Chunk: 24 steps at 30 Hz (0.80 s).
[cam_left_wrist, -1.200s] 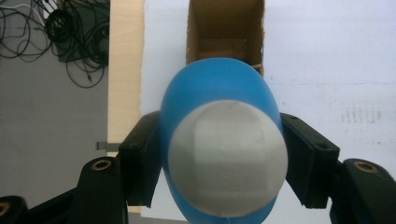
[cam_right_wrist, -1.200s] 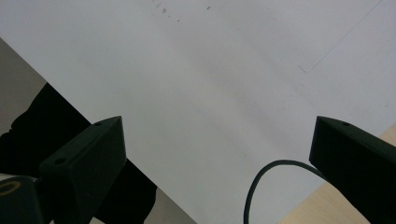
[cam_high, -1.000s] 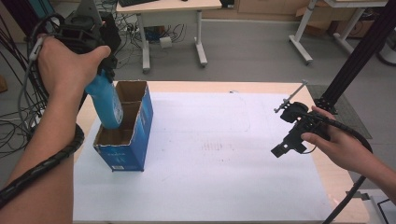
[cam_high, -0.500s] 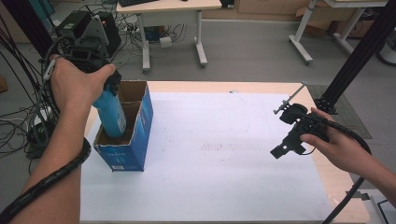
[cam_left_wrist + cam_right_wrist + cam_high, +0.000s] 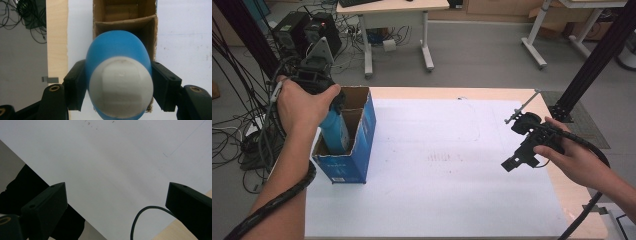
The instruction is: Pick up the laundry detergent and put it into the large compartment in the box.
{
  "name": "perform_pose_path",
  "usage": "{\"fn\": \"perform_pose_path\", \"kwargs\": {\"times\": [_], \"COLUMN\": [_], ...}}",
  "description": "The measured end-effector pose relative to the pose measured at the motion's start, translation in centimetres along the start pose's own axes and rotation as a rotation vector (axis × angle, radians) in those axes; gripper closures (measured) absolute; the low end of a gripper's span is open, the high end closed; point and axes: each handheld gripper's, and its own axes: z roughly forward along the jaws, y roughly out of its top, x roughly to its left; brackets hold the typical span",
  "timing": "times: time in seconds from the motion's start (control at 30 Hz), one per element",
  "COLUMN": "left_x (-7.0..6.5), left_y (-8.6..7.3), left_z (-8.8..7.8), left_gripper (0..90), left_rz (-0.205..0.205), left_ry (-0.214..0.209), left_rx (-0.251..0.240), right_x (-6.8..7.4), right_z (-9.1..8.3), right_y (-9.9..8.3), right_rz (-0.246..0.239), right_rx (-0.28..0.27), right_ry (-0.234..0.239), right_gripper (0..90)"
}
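Note:
A blue bottle [image 5: 335,134] with a white cap [image 5: 121,90] stands upright, its lower part inside the near compartment of a blue cardboard box [image 5: 359,150] at the table's left. My left gripper [image 5: 333,106] is shut on the bottle's upper end; in the left gripper view its jaws press both sides of the bottle [image 5: 117,47], above the open box [image 5: 125,23]. My right gripper [image 5: 514,162] hovers over the table's right side, open, with nothing between its jaws [image 5: 115,195].
A white sheet [image 5: 437,175] covers the wooden table [image 5: 572,200]. Cables and computer cases [image 5: 307,32] lie on the floor at the left. Desks [image 5: 392,7] stand behind, and a black frame post [image 5: 597,60] rises at the right.
My left hand has come down with the blue bottle, sinking it deeper into the box. The right gripper has kept still.

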Motion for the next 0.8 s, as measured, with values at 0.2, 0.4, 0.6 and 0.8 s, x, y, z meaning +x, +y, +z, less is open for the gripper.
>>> {"fn": "perform_pose_path", "kwargs": {"times": [0.2,0.4,0.6,0.8], "left_x": [-0.3,-0.7,-1.0,-1.5], "left_y": [0.1,-0.3,-0.3,-0.2], "left_z": [1.3,2.4,3.4,4.5], "left_gripper": [37.2,37.2,37.2,37.2], "left_rz": [0.009,0.014,0.014,0.022], "left_ry": [0.002,0.001,-0.006,-0.002], "left_rx": [0.018,0.014,0.016,0.031], "right_x": [-0.1,-0.3,-0.5,-0.8], "right_z": [0.1,0.4,0.6,0.8], "right_y": [-0.1,-0.2,-0.3,-0.5], "right_rz": [0.0,-0.002,0.004,0.007], "right_rx": [-0.003,-0.005,-0.002,-0.005], "right_ry": [0.002,0.01,0.01,0.016], "right_gripper": [3.8,3.9,3.9,3.8]}}
